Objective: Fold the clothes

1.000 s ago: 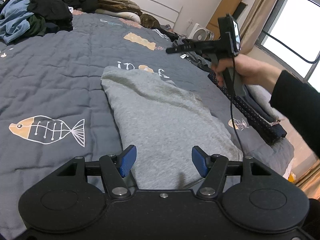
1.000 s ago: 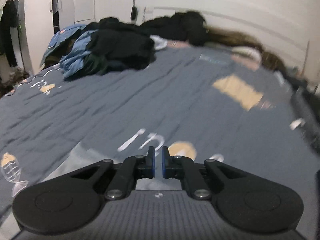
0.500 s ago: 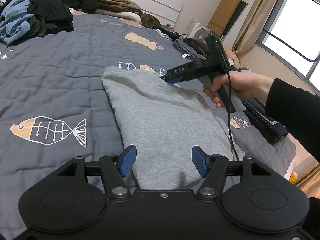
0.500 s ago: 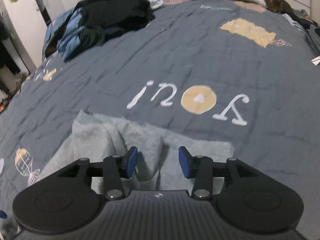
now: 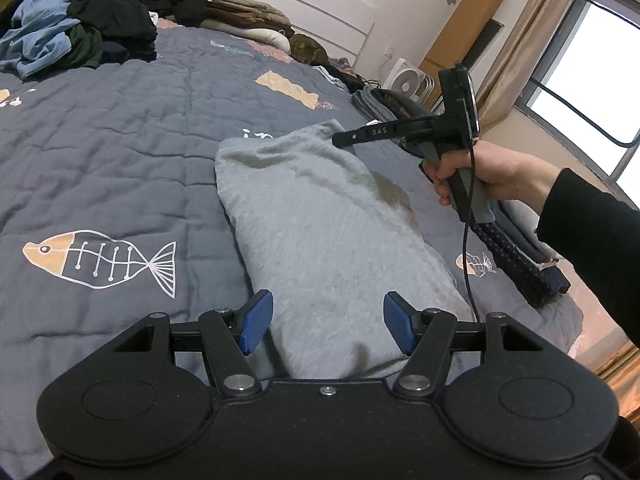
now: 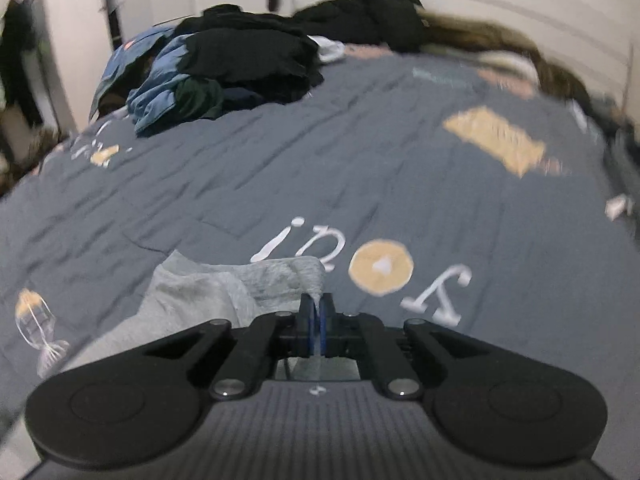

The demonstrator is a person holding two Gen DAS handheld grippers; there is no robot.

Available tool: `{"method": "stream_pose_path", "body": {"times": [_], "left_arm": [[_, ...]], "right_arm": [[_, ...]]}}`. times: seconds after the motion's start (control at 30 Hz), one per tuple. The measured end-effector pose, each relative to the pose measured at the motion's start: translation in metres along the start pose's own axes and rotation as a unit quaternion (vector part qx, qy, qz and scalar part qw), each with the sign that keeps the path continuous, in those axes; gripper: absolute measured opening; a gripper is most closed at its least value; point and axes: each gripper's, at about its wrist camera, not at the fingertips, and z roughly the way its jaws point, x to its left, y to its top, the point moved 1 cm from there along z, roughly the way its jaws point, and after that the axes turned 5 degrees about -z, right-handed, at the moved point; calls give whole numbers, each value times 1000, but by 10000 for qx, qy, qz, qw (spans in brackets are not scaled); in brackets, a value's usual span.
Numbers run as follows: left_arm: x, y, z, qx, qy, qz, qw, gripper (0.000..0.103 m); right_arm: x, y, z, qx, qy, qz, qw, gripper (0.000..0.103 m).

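Note:
A folded grey garment lies on the dark blue bed quilt. My left gripper hovers over its near end, jaws open, nothing between the blue pads. In the left wrist view my right gripper, held by a hand, pinches the garment's far right corner and lifts it into a peak. The right wrist view shows that gripper shut on the grey garment, a thin fold of fabric squeezed between the pads.
A heap of dark and blue clothes sits at the far left of the bed. Folded dark clothes lie along the bed's right edge. A fan and a window stand beyond the bed.
My right gripper came down to the garment's far corner with jaws open, then closed on the fabric and raised it slightly. The left gripper stayed put.

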Motion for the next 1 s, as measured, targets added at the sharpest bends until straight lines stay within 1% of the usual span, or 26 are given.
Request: {"method": "stream_pose_path", "body": {"times": [0.03,0.1,0.17,0.2,0.27,0.3,0.33,0.37,0.4,0.47,0.53,0.6,0.67,0.73,0.8,0.87,0.9,1.0], "left_arm": [[0,0,0,8,-3,9,10000,61],[-1,0,0,22,5,23,10000,61],[-1,0,0,29,4,25,10000,61],[0,0,0,29,8,22,10000,61],[0,0,-1,23,-6,7,10000,61],[0,0,-1,20,-15,4,10000,61],[-1,0,-1,17,-23,1,10000,61],[-1,0,-1,25,-22,19,10000,61],[-2,-1,0,33,-21,37,10000,61],[-3,-2,1,55,-3,70,10000,61],[-3,-2,1,59,17,69,10000,61],[-3,-1,2,60,27,57,10000,61],[-3,-1,2,67,32,55,10000,61],[-4,-1,3,85,52,79,9999,61],[-3,-1,3,88,54,84,9999,61],[-3,-1,3,86,56,78,9999,61],[-2,-1,3,82,56,70,9999,61],[-3,-2,4,76,70,79,9999,61]], "right_arm": [[3,0,-1,-72,-59,-197,9998,3],[4,-3,3,42,27,-218,9997,7],[-4,-6,10,405,-27,69,9992,7],[-11,-10,10,473,-22,279,9985,7],[-21,-16,4,400,100,587,9974,8],[-24,-19,-1,335,219,700,9967,11],[-23,-22,-2,369,306,733,9962,12],[-23,-25,-3,409,391,762,9955,19],[-23,-29,-4,448,476,791,9947,29],[-19,-35,-3,595,585,770,9935,39],[-9,-40,3,789,640,653,9927,39],[5,-44,3,868,713,433,9927,39],[23,-46,2,905,609,-58,9940,38],[34,-46,-1,831,461,-422,9946,32],[44,-45,-6,749,378,-672,9942,4],[49,-43,-16,504,129,-975,9939,4],[50,-42,-21,394,44,-1013,9941,3],[38,-32,-32,78,-368,-761,9964,3]]}}
